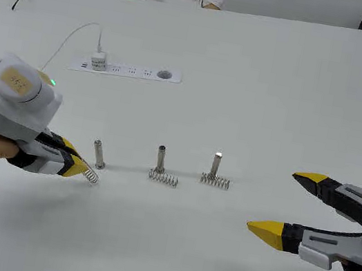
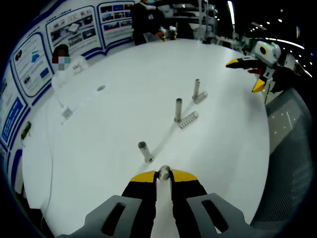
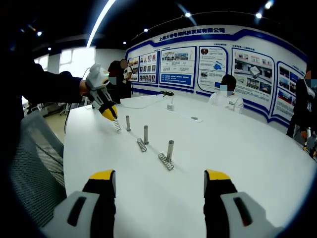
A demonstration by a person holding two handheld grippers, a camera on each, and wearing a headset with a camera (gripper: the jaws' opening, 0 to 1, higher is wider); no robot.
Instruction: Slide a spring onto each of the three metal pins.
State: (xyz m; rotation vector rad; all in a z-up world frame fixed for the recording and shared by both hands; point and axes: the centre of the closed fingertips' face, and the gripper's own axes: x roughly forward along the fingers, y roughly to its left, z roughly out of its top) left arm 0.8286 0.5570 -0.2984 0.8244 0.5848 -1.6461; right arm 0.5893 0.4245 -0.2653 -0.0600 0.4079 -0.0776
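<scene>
At the left of the head view sits the left gripper (image 1: 82,169), a white shell with black jaws and yellow tips. Its jaws are pressed together on the held spring (image 1: 92,176), a thin steel coil that juts from the tips and slants down toward the table (image 1: 280,90). Whether its lower end touches the top I cannot tell. The left gripper view meets that coil end-on, as a small bright ring pinched between the yellow tips, where the head view gives its side and its turns.

Just beside the coil stands the left pin (image 1: 98,154), a smooth metal cylinder upright on a wider round foot. Well behind it lies a flat white strip (image 1: 126,70) with a white plug (image 1: 99,60) in it.

Next is the mid pin (image 1: 161,159), the same shape, with the mid spring (image 1: 163,178) lying flat at its foot. Then comes the right pin (image 1: 216,164), with the right spring (image 1: 215,180) lying likewise against its base (all three pins carry no coil).

At the right, the right gripper (image 1: 275,200) hovers over the matte white top, jaws wide apart and holding nothing, well apart from the pins. Its own view looks between its yellow tips along the row and adds a grey mesh chair (image 3: 34,163) and blue-framed posters (image 3: 218,54) on the wall
</scene>
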